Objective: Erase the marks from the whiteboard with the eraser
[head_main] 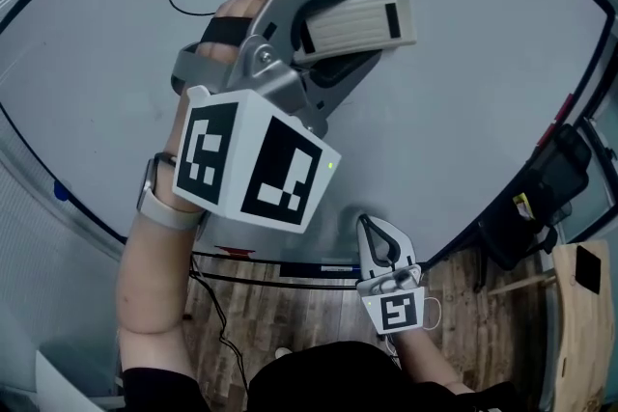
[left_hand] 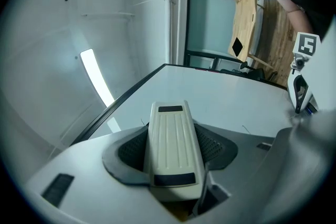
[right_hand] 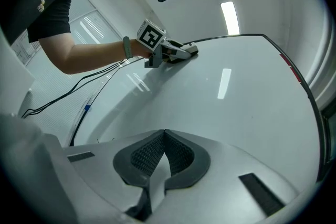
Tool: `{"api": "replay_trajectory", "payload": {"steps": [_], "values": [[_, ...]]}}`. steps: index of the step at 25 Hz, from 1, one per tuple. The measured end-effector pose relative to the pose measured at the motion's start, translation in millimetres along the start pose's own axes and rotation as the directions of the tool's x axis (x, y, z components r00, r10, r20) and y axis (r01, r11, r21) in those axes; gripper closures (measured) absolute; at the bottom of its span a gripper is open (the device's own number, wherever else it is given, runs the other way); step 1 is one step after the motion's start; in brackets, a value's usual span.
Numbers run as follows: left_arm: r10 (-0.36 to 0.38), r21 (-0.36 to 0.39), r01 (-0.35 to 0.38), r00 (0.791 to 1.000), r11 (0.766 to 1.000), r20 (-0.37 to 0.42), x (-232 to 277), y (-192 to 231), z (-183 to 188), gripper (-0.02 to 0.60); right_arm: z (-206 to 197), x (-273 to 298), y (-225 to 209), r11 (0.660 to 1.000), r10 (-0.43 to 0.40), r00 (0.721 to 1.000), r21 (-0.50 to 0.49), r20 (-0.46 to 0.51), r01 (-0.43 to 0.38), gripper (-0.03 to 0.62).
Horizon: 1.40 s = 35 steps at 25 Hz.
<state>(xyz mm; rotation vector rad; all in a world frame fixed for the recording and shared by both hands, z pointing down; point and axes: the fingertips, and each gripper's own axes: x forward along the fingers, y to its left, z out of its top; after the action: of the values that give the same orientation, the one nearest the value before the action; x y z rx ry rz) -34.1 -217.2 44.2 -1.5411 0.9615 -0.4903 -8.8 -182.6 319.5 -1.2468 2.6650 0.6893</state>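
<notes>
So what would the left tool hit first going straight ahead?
Probably the white whiteboard itself: the left tool, shut on the ribbed cream plastic eraser, aims shallowly across its surface. Depth is unclear.

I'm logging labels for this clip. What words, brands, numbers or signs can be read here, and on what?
No text can be read.
Left cube and right cube: square codes only, no letters.
Eraser: no print shows.
Yellow label, at the head view's right: too small.
Wall sheet: blurred.
</notes>
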Motion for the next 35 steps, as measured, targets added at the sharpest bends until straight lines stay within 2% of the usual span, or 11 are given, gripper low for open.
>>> {"api": "replay_trajectory", "payload": {"steps": [12, 17, 23, 26, 29, 35], "values": [[0.068, -0.068, -0.069, 0.998, 0.995, -0.012, -106, 55, -106, 0.313, 6, 58, 97, 0.998, 0.062, 0.998, 0.018, 0.018, -0.062, 0.566], [0.114, -0.117, -0.119, 0.992, 0.986, -0.048, -115, 60, -117, 0.313, -5, 50, 94, 0.996, 0.083, 0.996, 0.029, 0.017, -0.084, 0.566], [0.12, -0.125, -0.126, 0.991, 0.984, -0.054, -130, 80, -135, 0.313, 3, 65, 107, 0.998, 0.062, 0.998, 0.03, 0.025, -0.062, 0.566], [0.121, -0.106, -0.125, 0.992, 0.986, -0.046, -118, 74, -126, 0.313, -8, 57, 99, 0.999, 0.037, 0.999, 0.022, 0.015, -0.038, 0.566], [0.092, -0.069, -0.095, 0.994, 0.993, -0.051, -105, 55, -111, 0.317, -22, 38, 85, 1.0, 0.013, 1.0, 0.01, 0.007, -0.013, 0.566], [0.075, -0.082, -0.078, 0.996, 0.994, -0.041, -91, 70, -97, 0.316, -6, 36, 61, 1.0, -0.024, 1.0, -0.004, -0.005, 0.024, 0.566]]}}
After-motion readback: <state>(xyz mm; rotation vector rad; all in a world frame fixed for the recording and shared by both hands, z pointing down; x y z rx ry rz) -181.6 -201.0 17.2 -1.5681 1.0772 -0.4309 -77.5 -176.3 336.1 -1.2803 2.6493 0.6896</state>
